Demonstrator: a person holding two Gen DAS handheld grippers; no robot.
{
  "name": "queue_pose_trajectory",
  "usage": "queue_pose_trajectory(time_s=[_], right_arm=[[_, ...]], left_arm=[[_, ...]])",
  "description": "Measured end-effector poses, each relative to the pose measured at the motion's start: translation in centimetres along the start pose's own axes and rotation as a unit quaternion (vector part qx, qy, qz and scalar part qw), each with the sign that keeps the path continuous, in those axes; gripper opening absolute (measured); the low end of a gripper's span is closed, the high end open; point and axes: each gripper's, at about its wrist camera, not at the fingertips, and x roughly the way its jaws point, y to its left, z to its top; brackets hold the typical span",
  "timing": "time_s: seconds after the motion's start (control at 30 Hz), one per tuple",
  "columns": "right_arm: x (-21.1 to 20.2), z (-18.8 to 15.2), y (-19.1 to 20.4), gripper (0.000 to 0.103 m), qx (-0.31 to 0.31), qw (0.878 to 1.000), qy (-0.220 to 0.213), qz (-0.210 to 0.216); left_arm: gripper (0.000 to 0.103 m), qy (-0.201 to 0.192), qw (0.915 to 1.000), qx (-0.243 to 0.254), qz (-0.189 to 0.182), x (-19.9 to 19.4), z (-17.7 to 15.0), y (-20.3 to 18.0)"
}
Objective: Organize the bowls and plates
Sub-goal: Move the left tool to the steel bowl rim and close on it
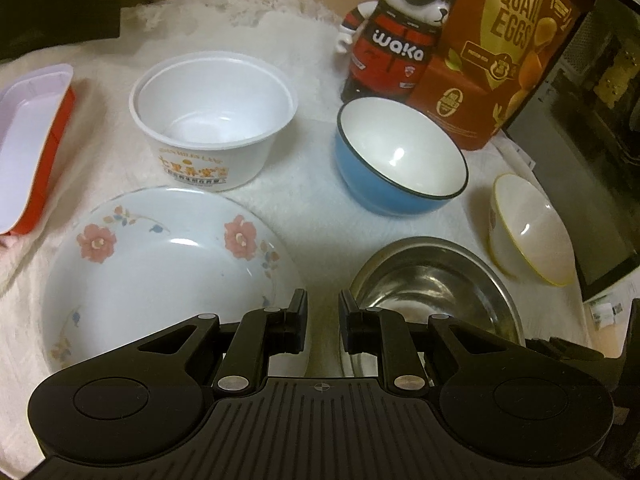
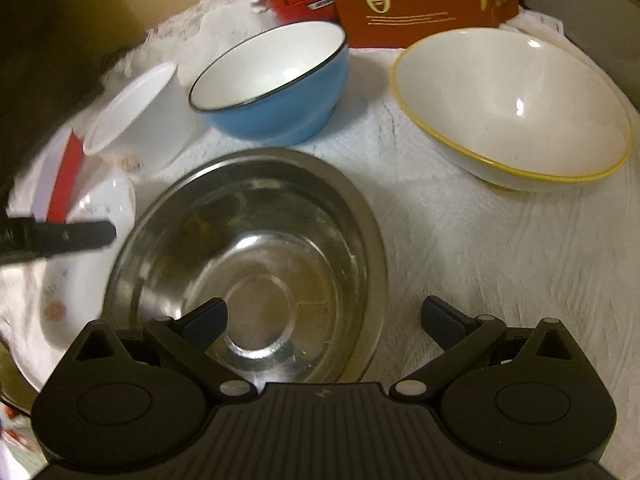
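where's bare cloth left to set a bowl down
Free: the patch right of the stainless steel bowl, below the yellow-rimmed white bowl. A smaller gap lies between the white printed paper tub and blue enamel bowl. Crowded: the flowered white plate nearly meets the steel bowl.

Steel bowl (image 2: 256,264): bare metal, smooth, dully reflective with faint scuffs. Blue bowl (image 1: 400,160) and yellow-rimmed bowl (image 2: 516,108): glossy glazed interiors carrying sharp highlights. Floral plate (image 1: 160,264): smooth, glossy, ceramic-like. White printed tub (image 1: 212,120): thin matt plastic. Table cover (image 2: 500,272): white cloth, fuzzy and rough. Egg box (image 1: 500,48): printed card.
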Motion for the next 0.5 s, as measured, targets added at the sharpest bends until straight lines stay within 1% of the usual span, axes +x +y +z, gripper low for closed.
queue_pose_trajectory(time_s=[0.13,0.23,0.33,0.4,0.43,0.47,0.5], right_arm=[[0.5,0.0,1.3,0.103,-0.044,0.999,0.011,-0.029],[0.5,0.0,1.4,0.103,-0.034,0.999,0.005,-0.034],[-0.2,0.4,1.1,0.090,-0.028,1.000,-0.006,-0.010],[-0.8,0.9,0.8,0.088,-0.016,1.000,-0.020,0.006],[-1.2,1.1,0.7,0.083,-0.012,0.999,-0.029,0.009],[-1.5,1.3,0.6,0.076,-0.012,0.999,-0.035,0.010],[-1.6,1.4,0.6,0.071,-0.011,0.999,-0.038,0.009]], left_arm=[[0.019,-0.001,1.0000,-0.004,0.003,0.3,-0.3,0.1],[0.019,-0.003,1.0000,0.006,0.000,0.2,-0.3,0.0],[0.019,0.000,0.9999,0.008,-0.009,0.1,-0.1,0.0],[0.019,0.002,0.9998,0.012,-0.017,0.2,0.0,-0.2],[0.019,0.003,0.9997,0.014,-0.020,0.2,0.1,-0.3],[0.019,0.004,0.9995,0.016,-0.026,0.3,0.2,-0.4],[0.019,0.006,0.9994,0.017,-0.030,0.4,0.2,-0.6]])
